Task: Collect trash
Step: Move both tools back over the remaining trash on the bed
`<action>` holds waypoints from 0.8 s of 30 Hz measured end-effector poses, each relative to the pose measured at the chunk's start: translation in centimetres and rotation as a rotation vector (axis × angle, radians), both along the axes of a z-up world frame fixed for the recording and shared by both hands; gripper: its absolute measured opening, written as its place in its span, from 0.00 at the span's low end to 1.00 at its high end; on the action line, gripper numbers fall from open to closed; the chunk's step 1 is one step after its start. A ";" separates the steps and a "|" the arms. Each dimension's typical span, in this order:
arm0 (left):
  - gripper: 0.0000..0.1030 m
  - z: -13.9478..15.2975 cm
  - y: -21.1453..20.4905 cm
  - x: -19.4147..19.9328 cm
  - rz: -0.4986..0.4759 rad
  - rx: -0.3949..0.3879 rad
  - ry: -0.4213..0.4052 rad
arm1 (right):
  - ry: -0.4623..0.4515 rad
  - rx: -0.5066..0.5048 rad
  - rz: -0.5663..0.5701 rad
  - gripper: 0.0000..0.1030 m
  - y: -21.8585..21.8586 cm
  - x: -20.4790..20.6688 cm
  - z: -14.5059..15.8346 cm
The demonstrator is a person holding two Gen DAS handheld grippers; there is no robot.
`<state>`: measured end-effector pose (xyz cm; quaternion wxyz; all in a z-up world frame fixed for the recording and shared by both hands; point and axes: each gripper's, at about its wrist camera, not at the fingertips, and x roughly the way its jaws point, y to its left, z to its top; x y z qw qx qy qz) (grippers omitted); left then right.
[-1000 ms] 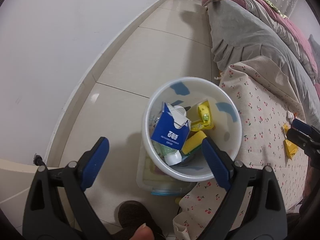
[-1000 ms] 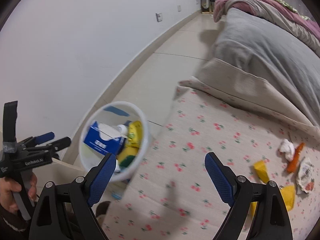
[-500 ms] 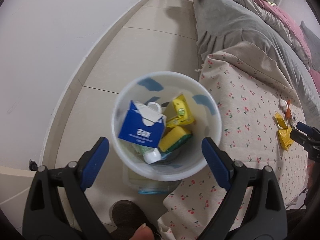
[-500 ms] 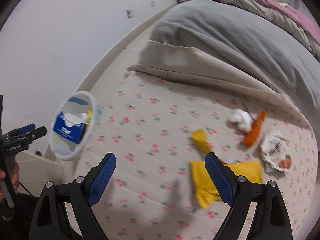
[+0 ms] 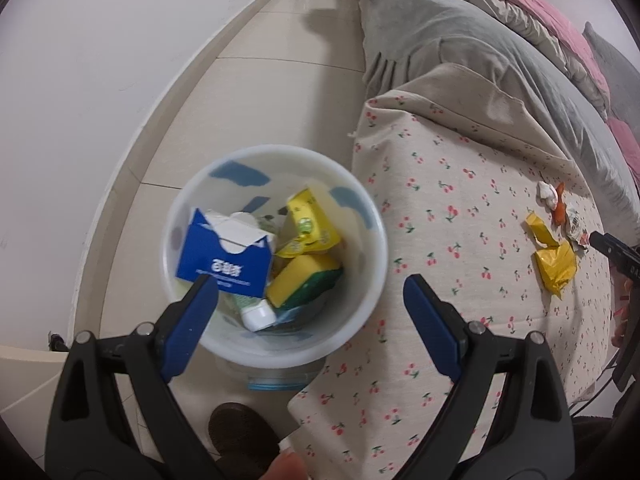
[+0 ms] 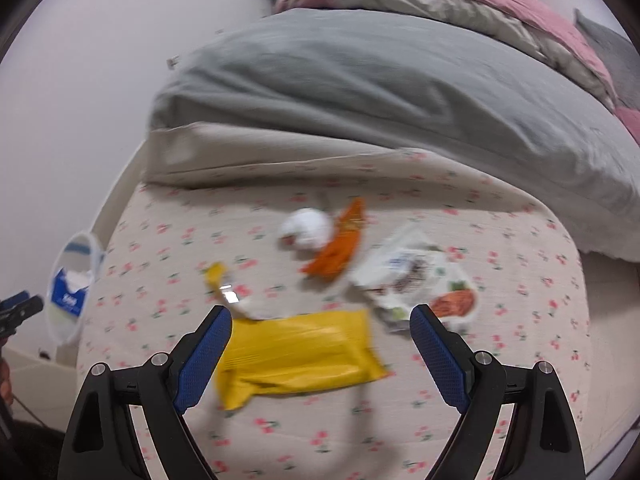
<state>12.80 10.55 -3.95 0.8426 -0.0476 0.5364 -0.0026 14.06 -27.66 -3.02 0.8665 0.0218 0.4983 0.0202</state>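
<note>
Crumpled yellow wrapper (image 6: 298, 354) flat on cherry-print sheet (image 6: 500, 360), slightly blurred

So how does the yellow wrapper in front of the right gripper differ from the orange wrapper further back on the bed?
The yellow wrapper is the larger, a broad crumpled sheet; the orange wrapper is a narrow strip. The yellow one lies across the view between the open fingers of the right gripper; the orange one runs diagonally, beside a white tissue wad. Both lie loose on the cherry-print sheet, neither yet in the bin.
</note>
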 end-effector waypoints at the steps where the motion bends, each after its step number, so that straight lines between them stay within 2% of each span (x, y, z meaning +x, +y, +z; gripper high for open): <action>1: 0.91 0.0 -0.4 0.1 -0.005 0.000 0.001 | 0.003 -0.001 -0.013 0.89 -0.6 0.2 -0.1; 7: 0.91 -0.1 -2.5 0.7 -0.039 0.003 0.009 | 0.013 -0.042 -0.048 0.89 -3.8 1.2 -0.7; 13: 0.91 -0.2 -4.9 2.0 -0.081 0.014 0.013 | 0.035 -0.148 -0.016 0.89 -5.0 2.3 -2.4; 20: 0.91 -0.3 -8.7 4.2 -0.152 0.019 0.010 | 0.100 -0.147 0.021 0.89 -5.7 3.8 -4.9; 24: 0.91 -0.6 -11.1 5.7 -0.195 0.024 0.007 | 0.133 -0.109 0.030 0.89 -6.2 4.3 -5.8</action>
